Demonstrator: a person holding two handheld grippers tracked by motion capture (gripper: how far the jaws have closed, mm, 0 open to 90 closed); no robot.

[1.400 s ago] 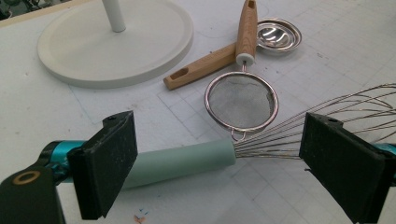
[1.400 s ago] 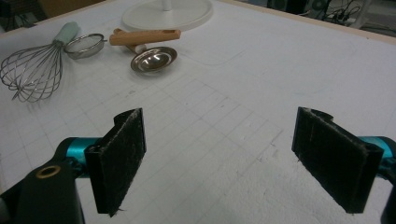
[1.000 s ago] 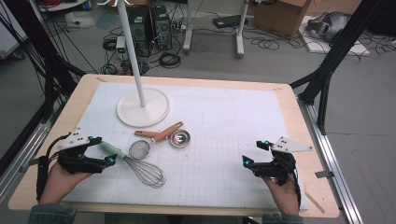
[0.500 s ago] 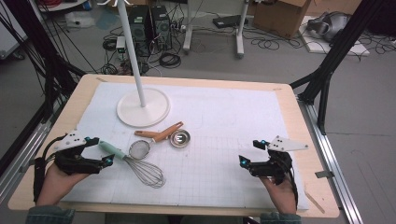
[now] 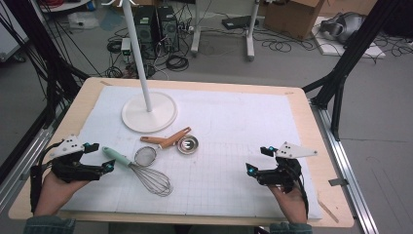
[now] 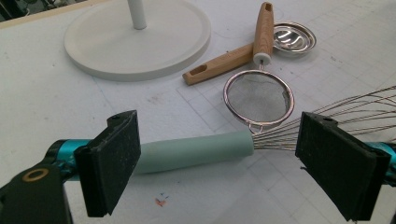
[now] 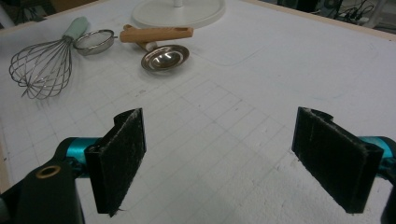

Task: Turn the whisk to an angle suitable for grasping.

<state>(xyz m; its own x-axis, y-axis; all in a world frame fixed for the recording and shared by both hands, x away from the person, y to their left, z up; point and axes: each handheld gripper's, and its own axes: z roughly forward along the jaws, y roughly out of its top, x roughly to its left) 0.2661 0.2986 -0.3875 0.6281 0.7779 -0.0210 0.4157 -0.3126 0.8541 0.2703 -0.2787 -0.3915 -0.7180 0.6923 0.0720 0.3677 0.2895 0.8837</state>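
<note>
Hovering at the table's left edge, the left gripper (image 5: 100, 157) has its jaws spread wide, framing the whisk (image 6: 196, 149) across its mint-green handle without touching it. The whisk lies flat on the white mat (image 5: 234, 126), handle toward the left gripper, wire head pointing toward the table's middle. The right gripper (image 5: 258, 160) sits well apart at the right, jaws also spread and empty over bare mat.

Just beside the whisk's neck lies the small strainer (image 6: 258, 97); its wooden handle crosses a second wooden handle (image 6: 219, 63) belonging to a steel scoop (image 6: 294, 37), near the white stand base (image 5: 149, 111).

Risks, as judged: the handle is round and smooth, so an off-centre pinch may roll or squirt it. Closing near the wires could snag the strainer rim and drag it along.
</note>
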